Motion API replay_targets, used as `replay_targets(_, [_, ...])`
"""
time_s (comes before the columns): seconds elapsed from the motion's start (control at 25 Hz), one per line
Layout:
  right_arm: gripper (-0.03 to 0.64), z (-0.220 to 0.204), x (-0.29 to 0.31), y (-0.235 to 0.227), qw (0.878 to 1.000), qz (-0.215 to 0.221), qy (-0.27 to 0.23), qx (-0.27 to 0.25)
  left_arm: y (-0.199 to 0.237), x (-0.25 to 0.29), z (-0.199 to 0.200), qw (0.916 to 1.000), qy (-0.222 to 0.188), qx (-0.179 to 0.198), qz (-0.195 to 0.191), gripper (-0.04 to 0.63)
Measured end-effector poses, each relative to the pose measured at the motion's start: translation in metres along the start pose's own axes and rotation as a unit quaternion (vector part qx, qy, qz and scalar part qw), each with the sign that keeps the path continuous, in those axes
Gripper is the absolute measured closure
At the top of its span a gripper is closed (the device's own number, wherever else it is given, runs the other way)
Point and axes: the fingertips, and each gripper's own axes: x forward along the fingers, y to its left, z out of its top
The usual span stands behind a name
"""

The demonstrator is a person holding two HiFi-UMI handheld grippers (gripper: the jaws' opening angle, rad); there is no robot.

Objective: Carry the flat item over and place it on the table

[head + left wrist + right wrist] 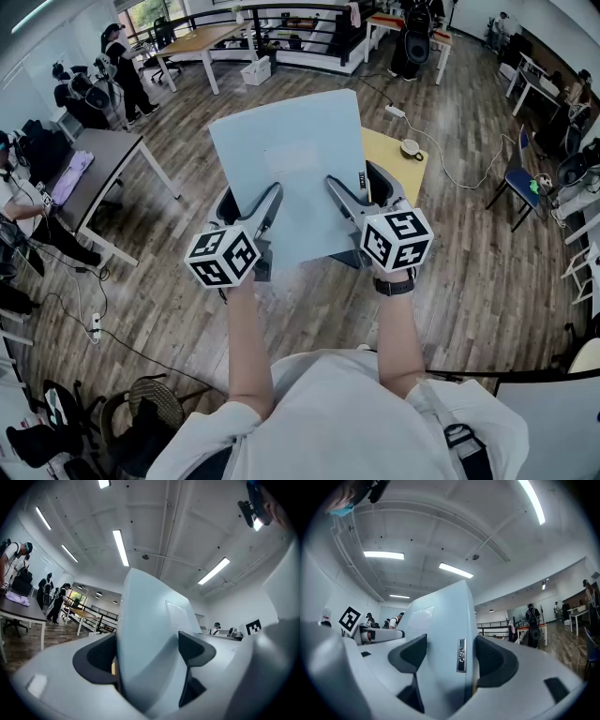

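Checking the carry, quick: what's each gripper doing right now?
Left gripper: closed on the pale blue flat panel, held in the air.
Right gripper: closed on the same panel.

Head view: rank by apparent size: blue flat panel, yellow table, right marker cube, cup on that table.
1. flat panel
2-3. yellow table, partly hidden, and right marker cube, nearer the camera: look alike, unranked
4. cup
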Motion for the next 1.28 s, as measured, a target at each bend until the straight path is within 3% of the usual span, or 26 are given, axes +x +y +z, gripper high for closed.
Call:
replay_targets(0.36, [0.298, -0.017, 0.018, 0.056, 1.0, -0.001, 0.015, -0.013, 0.045, -0.04, -0.006, 0.9998, 0.016, -0.014, 0.004, 0.173])
replay_targets(0.64, [0.298, -0.029, 0.04, 0.05, 1.0, -0.002, 0.023, -0.008, 0.063, -0.026, -0.015, 0.9994, 0.017, -0.031, 0.005, 0.173])
replay_targets(0.88, [0.297, -0.044, 0.084, 0.007, 0.999, 0.002, 0.034, -0.004, 0.083, 0.03, -0.028, 0.9988, 0.026, -0.038, 0.016, 0.174])
replay_targets(1.28, [0.296, -0.009, 0.194, -0.137, 1.0, 0.002, 0.002, -0.008, 0.094, 0.209, 0.003, 0.9996, 0.02, -0.015, 0.011, 0.175])
